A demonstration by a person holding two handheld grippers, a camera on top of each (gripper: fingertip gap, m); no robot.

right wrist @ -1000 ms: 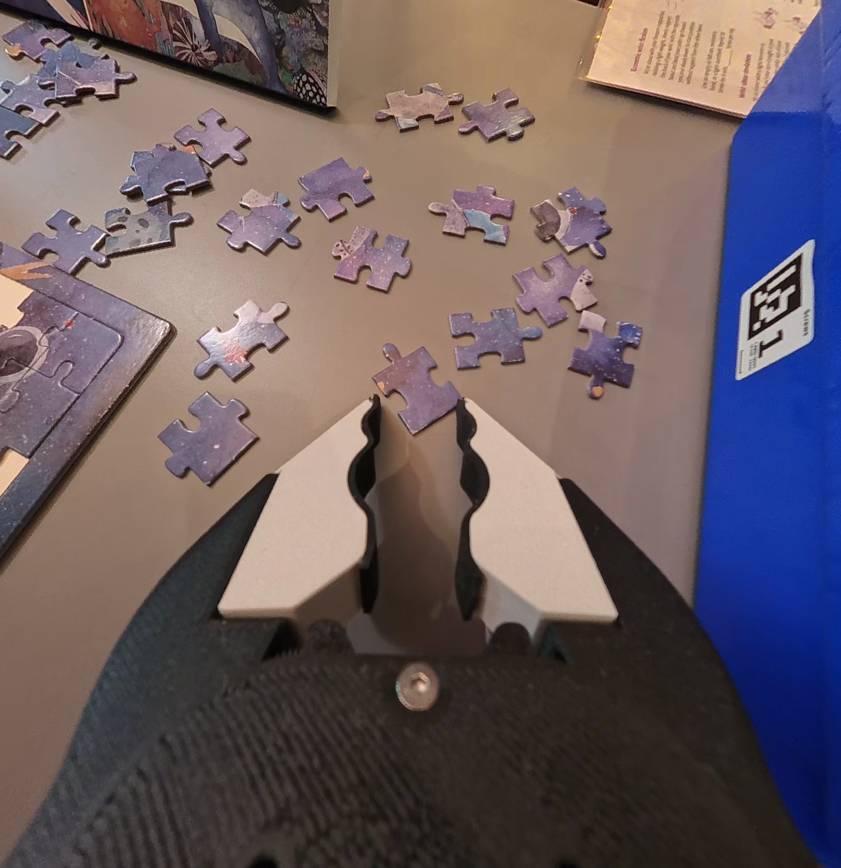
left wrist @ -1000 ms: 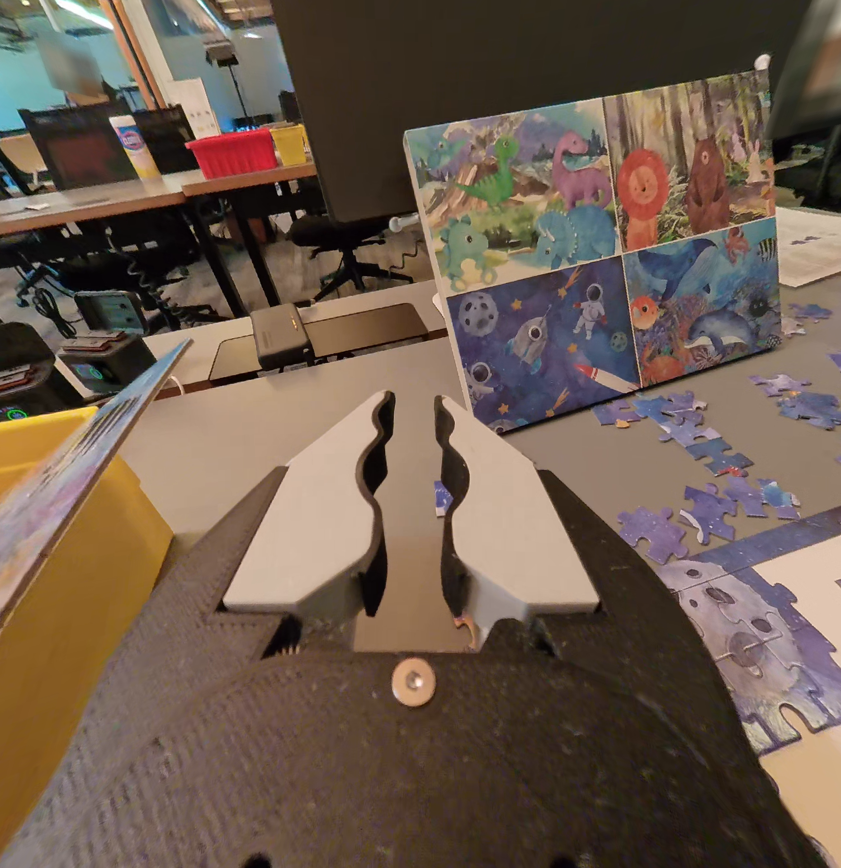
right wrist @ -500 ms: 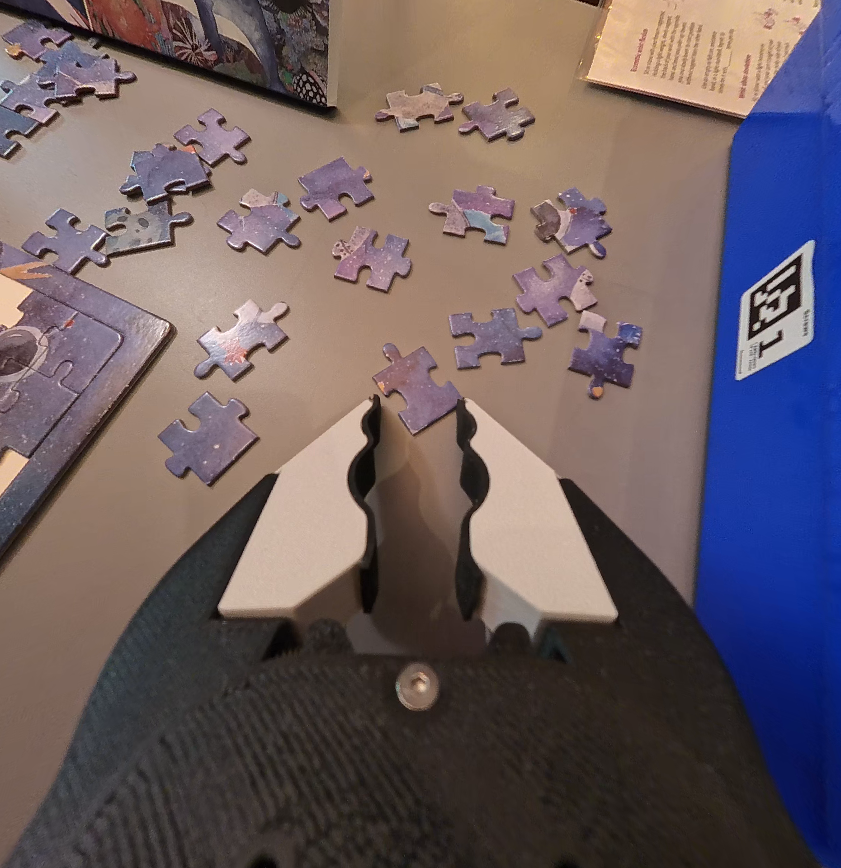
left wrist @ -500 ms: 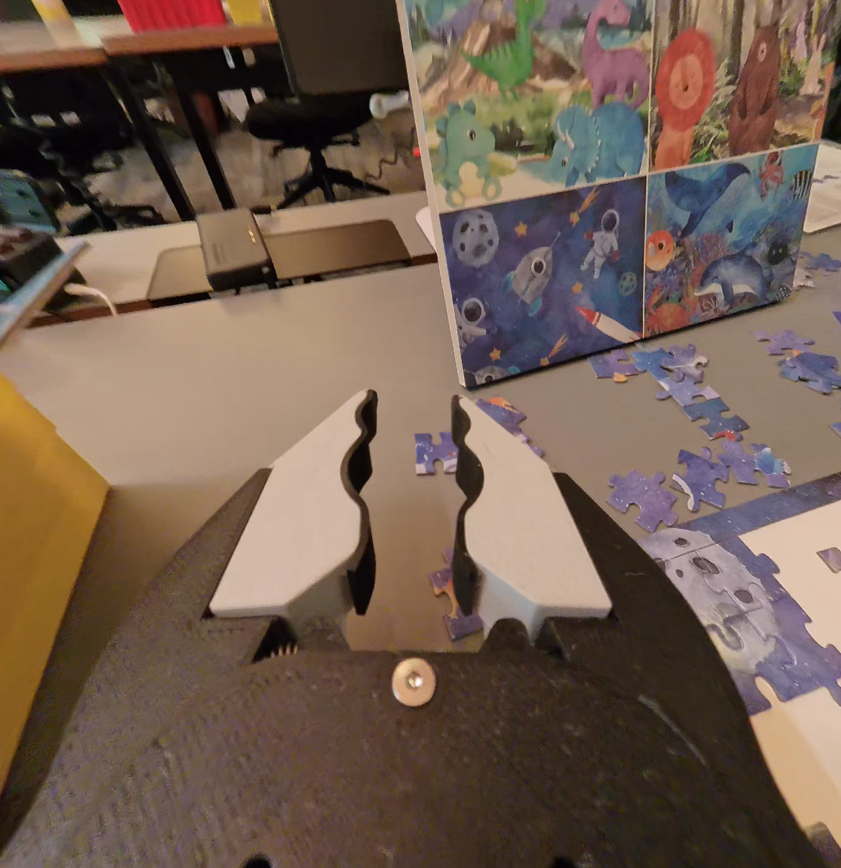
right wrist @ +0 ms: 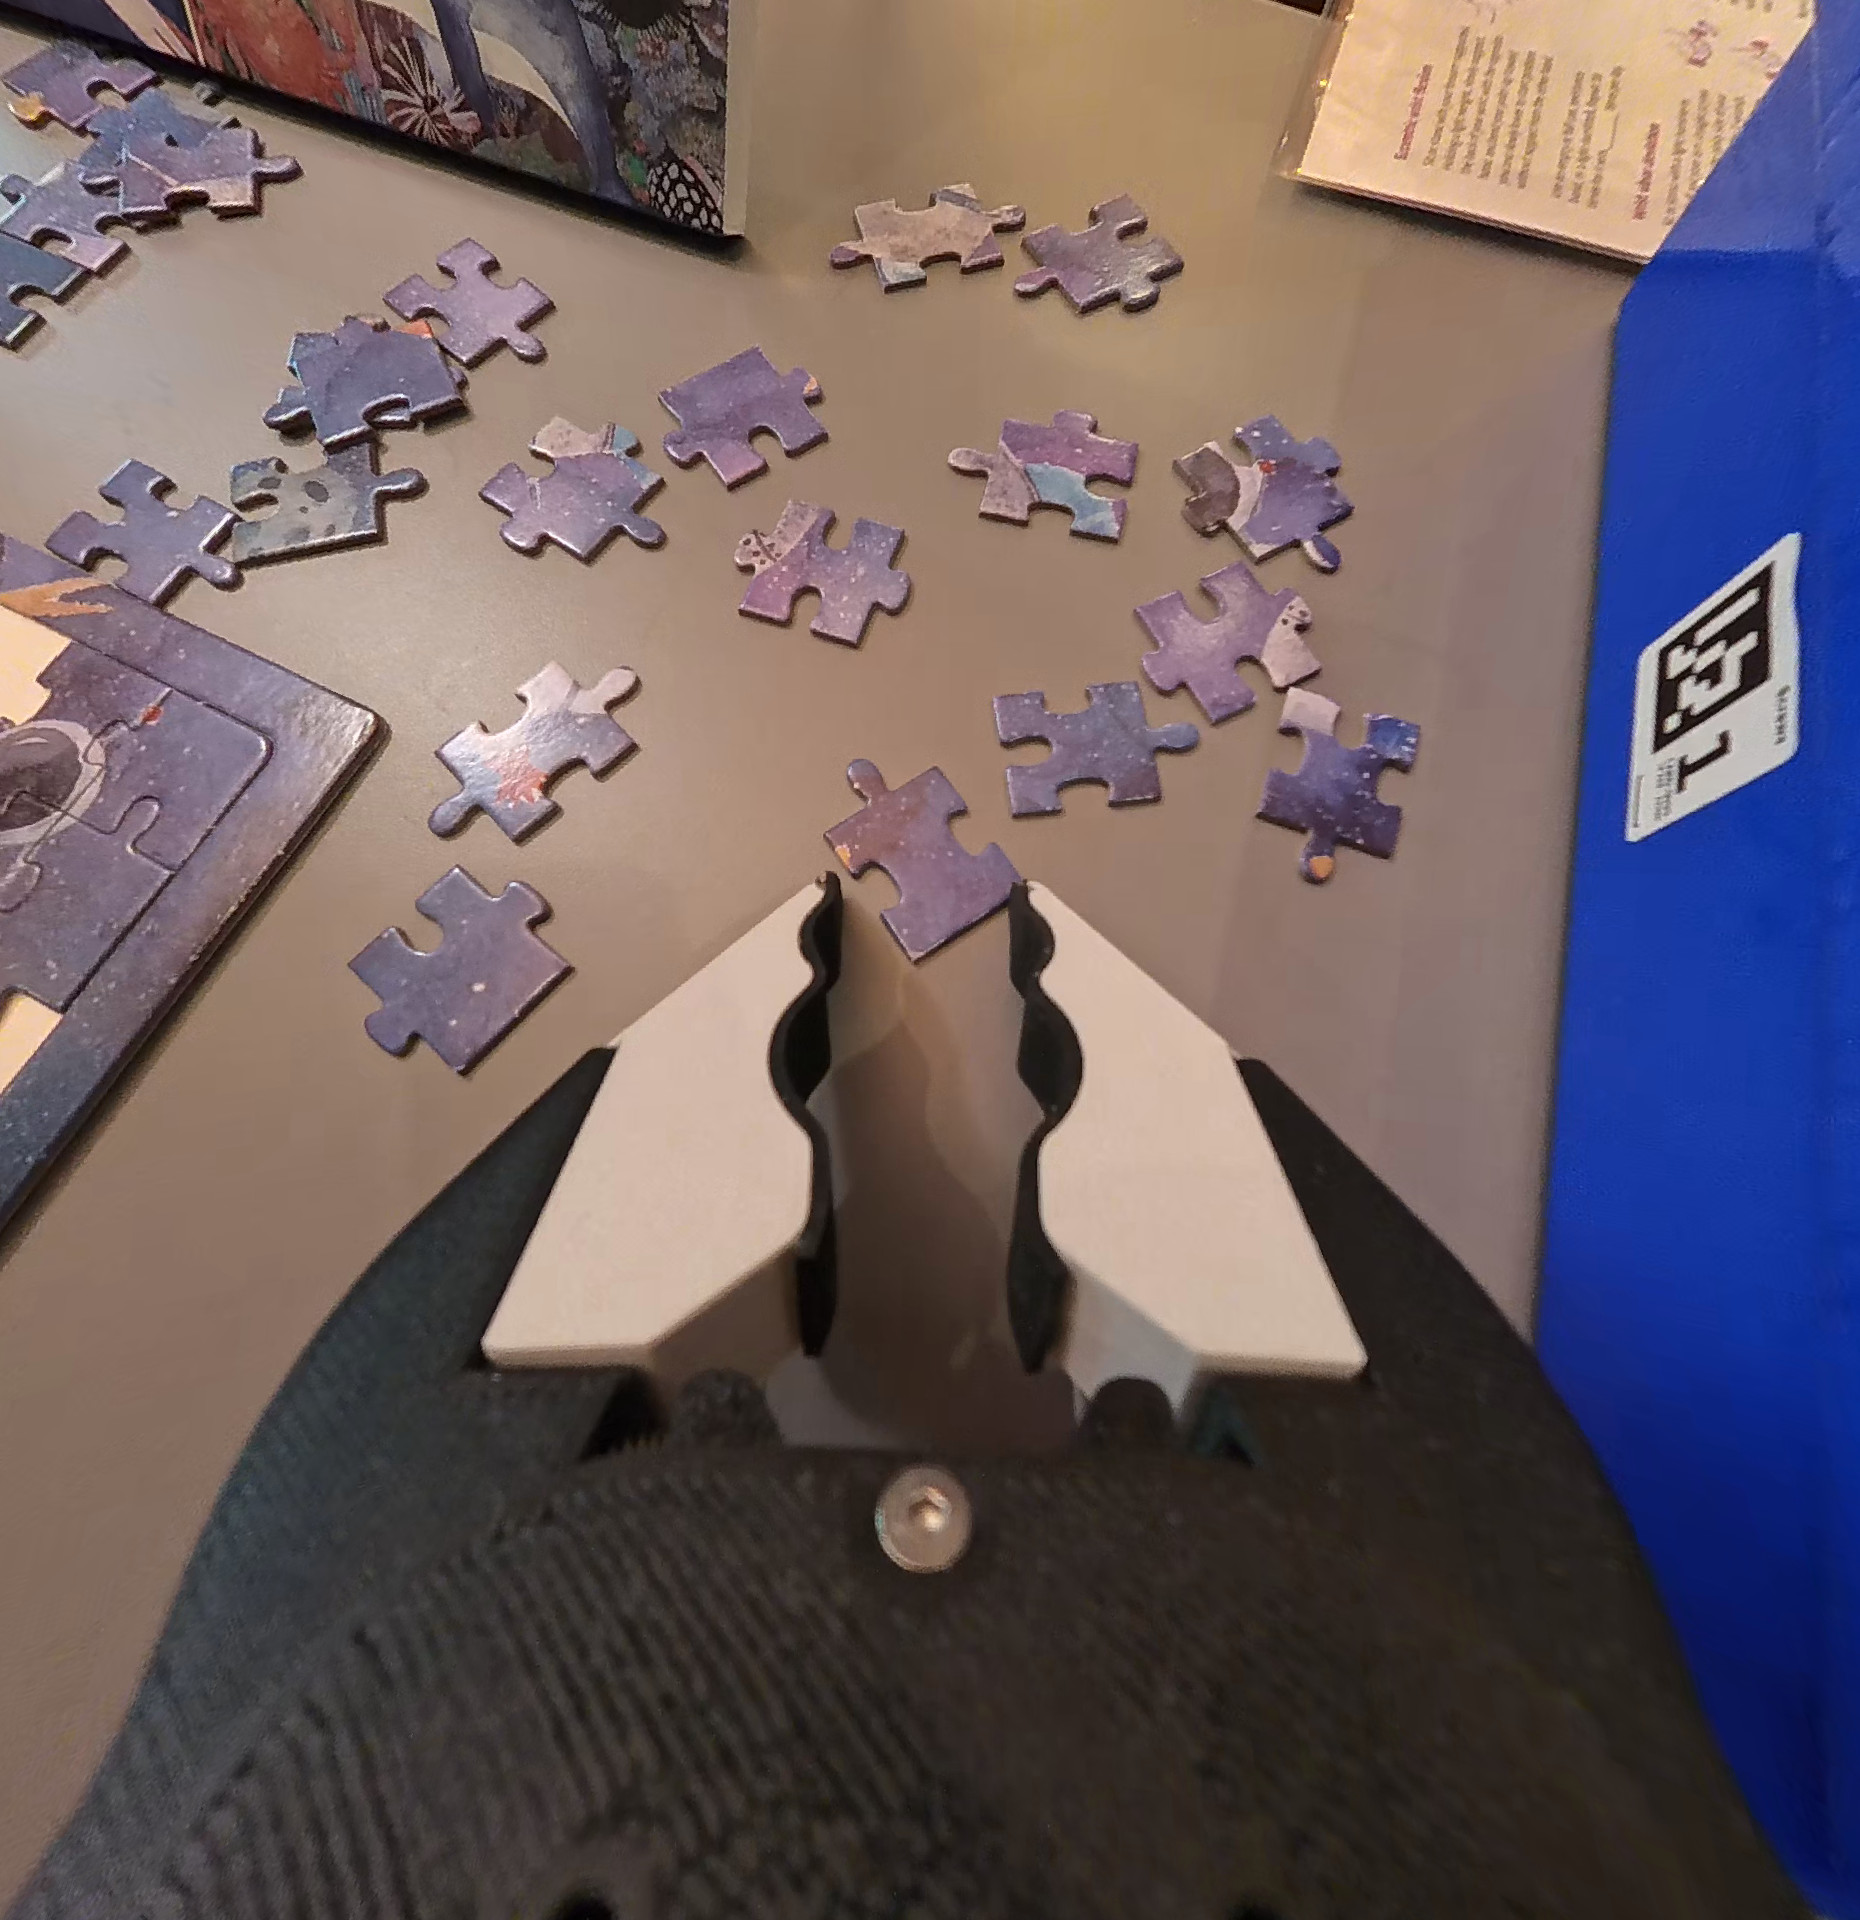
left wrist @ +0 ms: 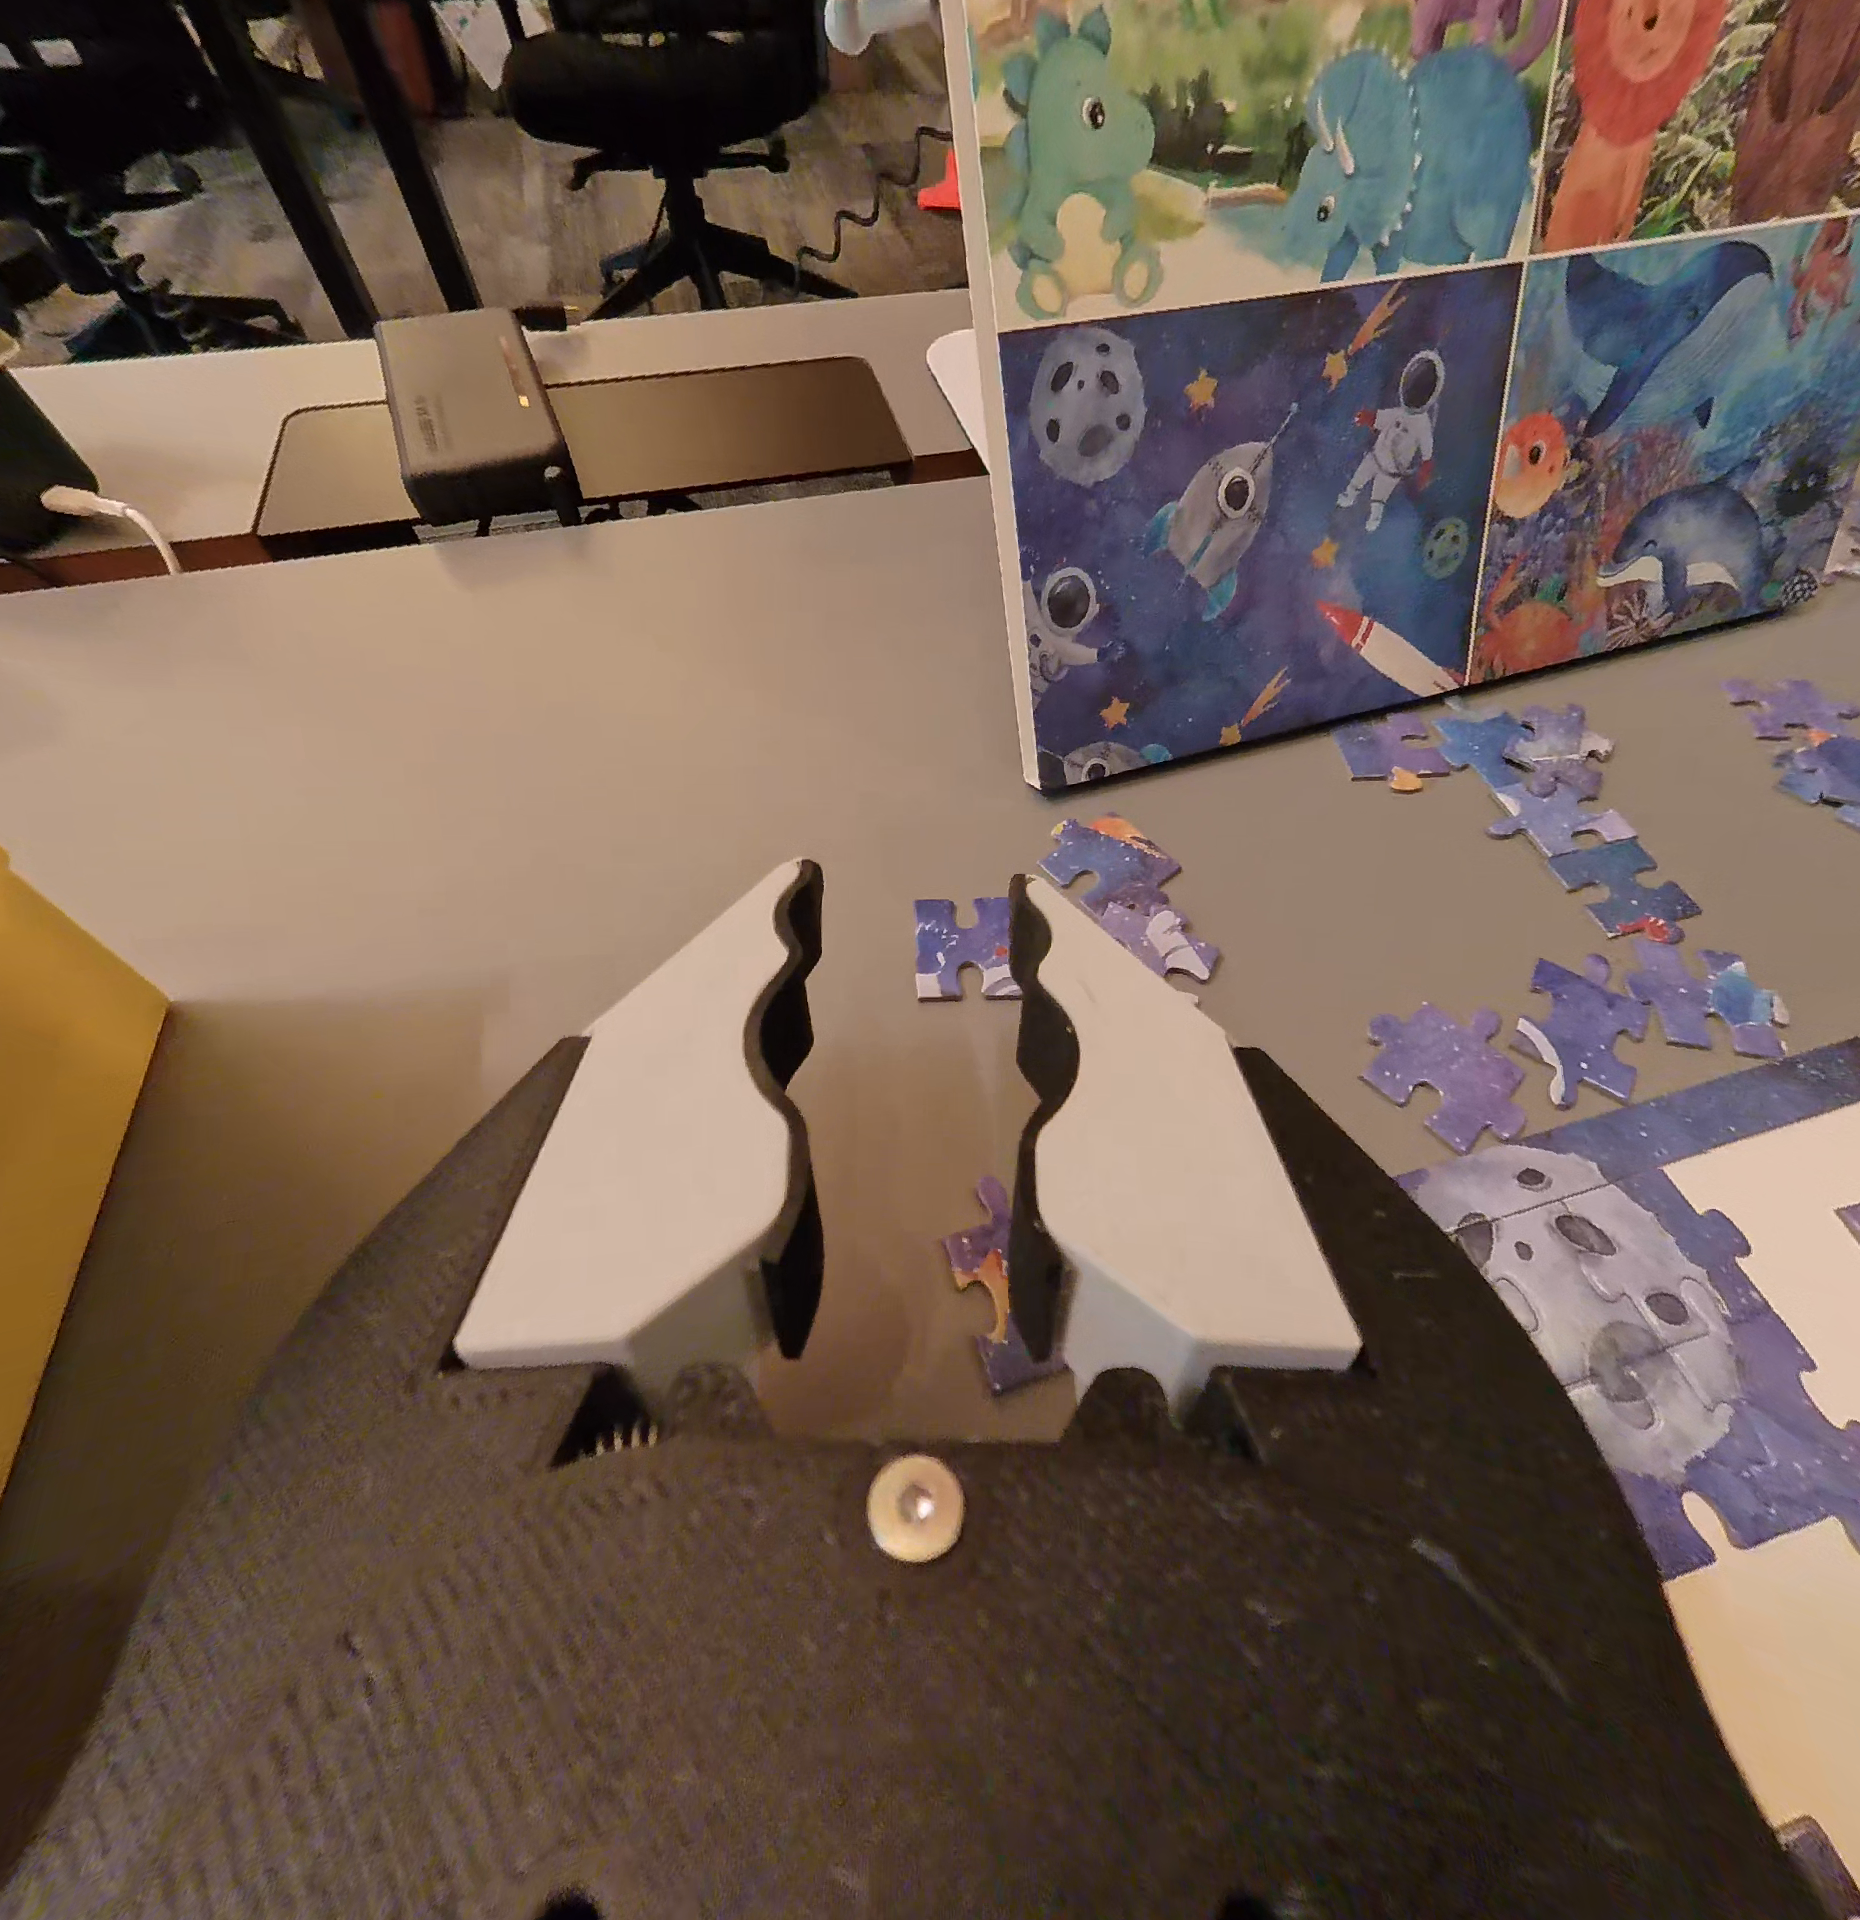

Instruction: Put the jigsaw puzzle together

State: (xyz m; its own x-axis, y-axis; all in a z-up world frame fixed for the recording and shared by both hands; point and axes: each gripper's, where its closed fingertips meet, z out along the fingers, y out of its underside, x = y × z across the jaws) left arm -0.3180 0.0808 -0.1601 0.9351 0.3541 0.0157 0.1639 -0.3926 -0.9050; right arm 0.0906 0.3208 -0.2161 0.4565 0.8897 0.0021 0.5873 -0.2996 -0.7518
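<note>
The grey desk (left wrist: 406, 790) carried everything, and on its right edge stood a blue bin (right wrist: 1736, 935) with a black-and-white marker sticker (right wrist: 1715, 691) on its wall. A yellow bin (left wrist: 43, 1091) showed at the left of the left wrist view. Toward the back of the desk a picture box (left wrist: 1425, 416) stood upright, its front showing dinosaurs, a lion, a sea scene and a space scene. In front of it lay a puzzle board (left wrist: 1632, 1320), partly filled along its edge with a grey moon; its other corner, with an astronaut, showed in the right wrist view. A printed sheet (right wrist: 1508, 114) lay at the far right.

Loose purple-blue puzzle pieces (right wrist: 822, 566) were scattered flat across the desk between the box, the board and the blue bin.

The left claw (left wrist: 915, 883) stood partly open above the desk with nothing between its pads. One piece (left wrist: 957, 951) lay flat just past its tips, partly behind the right finger (left wrist: 1113, 1091), and another piece (left wrist: 983, 1278) lay on the desk below the gap, near the finger's base.

The right claw (right wrist: 921, 894) was likewise partly open and held nothing. A purple piece (right wrist: 921, 847) lay flat on the desk at its tips, its near corner reaching into the gap close to the right finger (right wrist: 1144, 1122), whether touching it could not be told.
</note>
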